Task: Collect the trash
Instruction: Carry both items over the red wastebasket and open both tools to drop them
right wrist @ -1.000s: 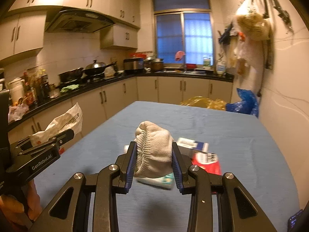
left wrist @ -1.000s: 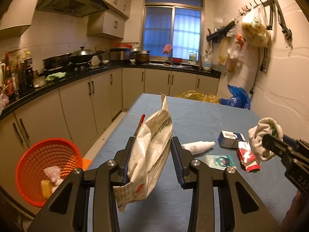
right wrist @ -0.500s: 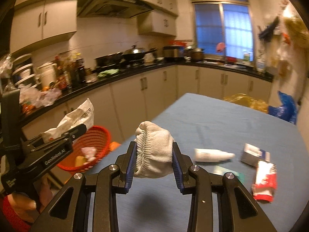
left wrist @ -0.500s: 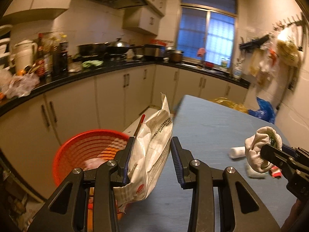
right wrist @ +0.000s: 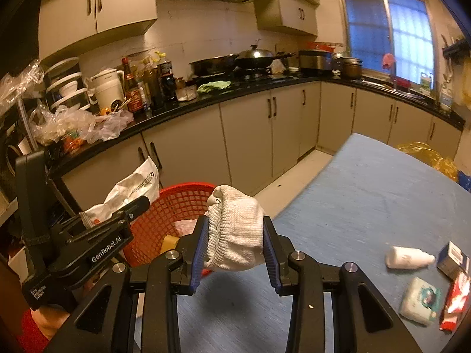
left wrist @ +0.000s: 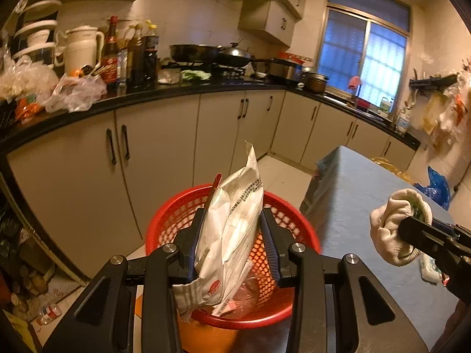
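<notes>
both jaws are clenched on trash: my left gripper [left wrist: 231, 242] grasps a white food bag [left wrist: 232, 229], my right gripper [right wrist: 235, 245] grasps a balled white knit glove [right wrist: 235, 229].

landmark is the red mesh basket [left wrist: 303, 235] on the floor by the table's [right wrist: 368, 194] near corner. seen from my left wrist, the bag stands upright between the blue pads, directly in front of and above the basket's open mouth, its lower end crumpled below the pads. the basket already holds a few scraps. the glove is pinched from both sides, over the table edge just right of the basket. further right of the basket, on the blue tabletop, lie a small white bottle [right wrist: 409, 257], a tissue pack [right wrist: 419, 300], a small box [right wrist: 452, 257] and a red wrapper [right wrist: 454, 303].
</notes>
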Available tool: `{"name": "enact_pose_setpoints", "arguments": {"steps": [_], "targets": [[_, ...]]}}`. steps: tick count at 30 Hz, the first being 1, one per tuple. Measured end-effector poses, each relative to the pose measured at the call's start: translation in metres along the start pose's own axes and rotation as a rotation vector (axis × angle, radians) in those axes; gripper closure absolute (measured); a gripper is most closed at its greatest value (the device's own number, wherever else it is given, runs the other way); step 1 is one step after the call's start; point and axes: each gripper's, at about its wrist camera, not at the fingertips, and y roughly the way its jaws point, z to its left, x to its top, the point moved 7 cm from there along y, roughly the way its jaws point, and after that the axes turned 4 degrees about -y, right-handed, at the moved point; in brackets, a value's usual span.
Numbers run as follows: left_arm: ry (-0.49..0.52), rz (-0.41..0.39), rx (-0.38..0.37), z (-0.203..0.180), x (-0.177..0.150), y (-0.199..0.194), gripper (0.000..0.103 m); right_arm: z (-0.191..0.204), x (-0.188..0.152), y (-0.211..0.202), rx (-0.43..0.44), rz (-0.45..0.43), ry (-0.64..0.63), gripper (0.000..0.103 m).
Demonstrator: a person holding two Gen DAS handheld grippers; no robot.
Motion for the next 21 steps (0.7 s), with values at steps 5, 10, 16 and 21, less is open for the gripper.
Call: {"name": "enact_pose_setpoints", "arguments": {"steps": [5, 10, 16, 21], "targets": [[-0.018, 0.02, 0.012, 0.011, 0.0, 0.012, 0.068, 0.008, 0.006, 0.024, 0.058, 0.04, 0.027, 0.063], [-0.027, 0.034, 0.017, 0.017, -0.003, 0.02, 0.068, 0.013, 0.01, 0.049, 0.101, 0.079, 0.061, 0.063], [-0.023, 0.041, 0.007, 0.021, -0.004, 0.024, 0.066, 0.019, 0.013, 0.068, 0.145, 0.09, 0.08, 0.056], [-0.018, 0.029, 0.005, 0.02, -0.002, 0.019, 0.051, 0.014, 0.012, 0.062, 0.149, 0.073, 0.104, 0.048]]}}
